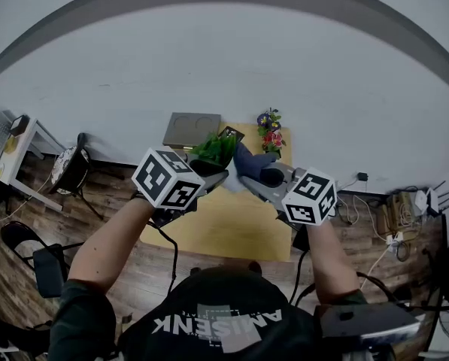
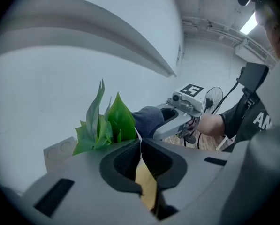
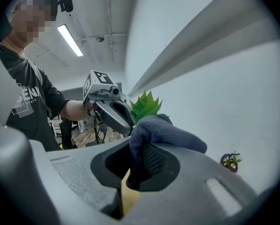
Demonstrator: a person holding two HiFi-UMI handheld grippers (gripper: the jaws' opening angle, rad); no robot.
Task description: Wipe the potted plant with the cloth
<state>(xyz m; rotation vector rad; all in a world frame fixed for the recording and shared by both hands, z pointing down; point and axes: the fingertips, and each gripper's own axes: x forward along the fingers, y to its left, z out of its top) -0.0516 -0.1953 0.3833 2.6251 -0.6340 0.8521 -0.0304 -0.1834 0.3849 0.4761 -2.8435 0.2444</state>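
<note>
The potted plant, with green pointed leaves and a dark pot, is held above the far part of the wooden table. My left gripper is shut at the pot's edge. In the left gripper view the leaves rise just past the closed jaws, with a thin pale edge pinched between them. My right gripper is shut on a blue-grey cloth, which touches the plant's right side. In the right gripper view the cloth bulges over the jaws, with the plant behind it.
A small pot of purple and red flowers stands at the table's far right. A grey square plate with two rings lies at the far left. A round chair stands left of the table. Cables lie on the floor at the right.
</note>
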